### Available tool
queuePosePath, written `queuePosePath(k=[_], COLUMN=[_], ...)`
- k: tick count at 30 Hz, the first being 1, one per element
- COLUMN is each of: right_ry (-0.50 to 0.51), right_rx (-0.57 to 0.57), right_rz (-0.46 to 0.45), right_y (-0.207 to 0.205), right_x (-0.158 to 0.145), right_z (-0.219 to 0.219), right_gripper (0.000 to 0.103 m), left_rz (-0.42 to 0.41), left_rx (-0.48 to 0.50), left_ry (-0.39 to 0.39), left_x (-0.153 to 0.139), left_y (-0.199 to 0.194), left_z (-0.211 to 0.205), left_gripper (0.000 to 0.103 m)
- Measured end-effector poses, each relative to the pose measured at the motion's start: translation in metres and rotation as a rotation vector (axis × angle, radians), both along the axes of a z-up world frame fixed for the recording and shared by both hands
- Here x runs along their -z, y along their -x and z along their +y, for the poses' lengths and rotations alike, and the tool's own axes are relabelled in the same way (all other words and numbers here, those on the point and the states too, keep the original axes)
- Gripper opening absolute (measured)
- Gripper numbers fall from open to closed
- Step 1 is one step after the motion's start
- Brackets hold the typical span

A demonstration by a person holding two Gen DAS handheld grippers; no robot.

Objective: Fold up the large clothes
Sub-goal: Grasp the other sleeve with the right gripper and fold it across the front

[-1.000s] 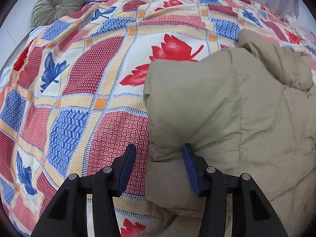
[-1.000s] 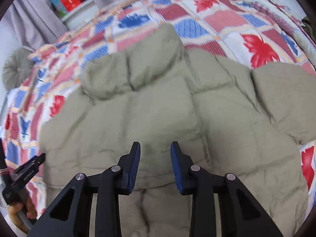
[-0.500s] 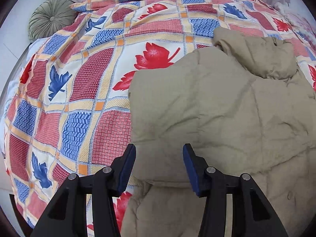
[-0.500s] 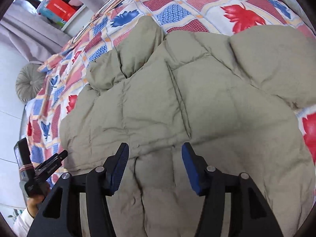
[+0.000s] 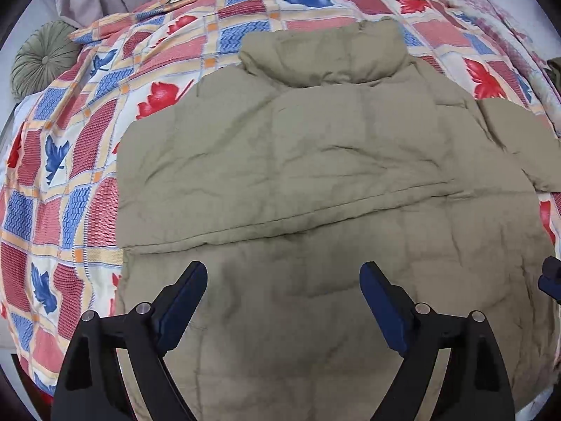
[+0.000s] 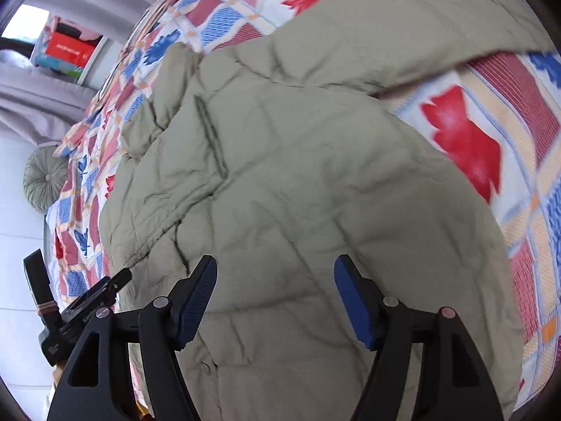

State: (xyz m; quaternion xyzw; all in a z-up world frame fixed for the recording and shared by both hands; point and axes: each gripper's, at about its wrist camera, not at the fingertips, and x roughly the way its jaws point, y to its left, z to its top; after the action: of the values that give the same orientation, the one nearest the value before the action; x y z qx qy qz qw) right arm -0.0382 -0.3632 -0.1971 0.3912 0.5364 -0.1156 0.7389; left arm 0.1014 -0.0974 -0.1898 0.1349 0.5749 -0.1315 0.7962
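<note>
At frame bottom, L view: left gripper [image 5: 283,294], black w/ blue pads, jaws wide apart, nothing between; wider than 0.5 s ago.
Bottom, R view: right gripper [image 6: 275,293] also spread apart, empty, hovering over fabric; was nearly together 1 s ago.
Centre, both views: puffy khaki-beige quilted jacket [image 5: 315,182], lying on bed, collar toward top of frame, one side panel folded in over body.
Right edge, L view: other sleeve [image 5: 519,140] lies out flat, unfolded.
Change: L cam has shifted from jacket's left edge to over its middle.
Meaning: prob. 1st fold released; next likely the far sleeve.
Surround: red/blue leaf-pattern patchwork bedspread [image 5: 80,161]; round green tufted cushion [image 5: 38,63] upper left.
</note>
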Motion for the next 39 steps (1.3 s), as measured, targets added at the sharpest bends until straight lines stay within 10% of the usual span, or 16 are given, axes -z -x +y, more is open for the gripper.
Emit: queuePosePath(k=[20,39], right_ry=[-0.041,-0.328], right_rx=[0.357,0.695], right_rz=[-0.138,-0.355], right_y=[0.071,0.031], right_x=[0.001,0.059], right_z=[-0.197,-0.324], right_gripper=[0.087,0.088], left_rz=[-0.025,0.006], left_rx=[0.112,0.114], left_ry=[-0.129,-0.14], left_x=[-0.002,0.007], left_y=[0.041,0.035], left_z=[-0.16,-0.195], left_gripper=[0.103,0.103])
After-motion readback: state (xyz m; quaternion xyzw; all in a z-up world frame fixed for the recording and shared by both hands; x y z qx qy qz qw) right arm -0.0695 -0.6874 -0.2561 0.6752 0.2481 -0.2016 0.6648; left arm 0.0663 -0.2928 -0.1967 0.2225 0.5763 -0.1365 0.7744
